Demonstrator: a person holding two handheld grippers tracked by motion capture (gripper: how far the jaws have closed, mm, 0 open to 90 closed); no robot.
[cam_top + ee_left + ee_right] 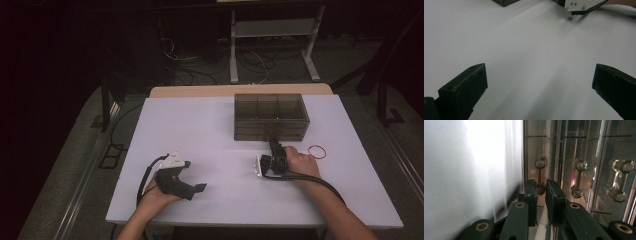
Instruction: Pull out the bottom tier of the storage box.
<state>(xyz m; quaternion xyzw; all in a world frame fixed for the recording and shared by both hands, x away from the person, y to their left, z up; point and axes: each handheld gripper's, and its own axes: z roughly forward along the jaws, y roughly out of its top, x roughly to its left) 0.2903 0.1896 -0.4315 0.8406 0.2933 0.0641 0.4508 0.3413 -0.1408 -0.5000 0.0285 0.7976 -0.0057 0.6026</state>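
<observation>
Where cables sprawl, white table.

Each black hand-held gripper trails a black cable, carries a pale three-cornered plate, brass rivets.

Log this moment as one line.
right hand-held gripper: closing on drawer handle | smoked drawer box | left hand-held gripper: open, idle on table

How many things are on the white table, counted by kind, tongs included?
Tongs: 2, the left tongs and the right tongs
Clear drawer box: 1
Red rubber band: 1
Total: 4
</observation>
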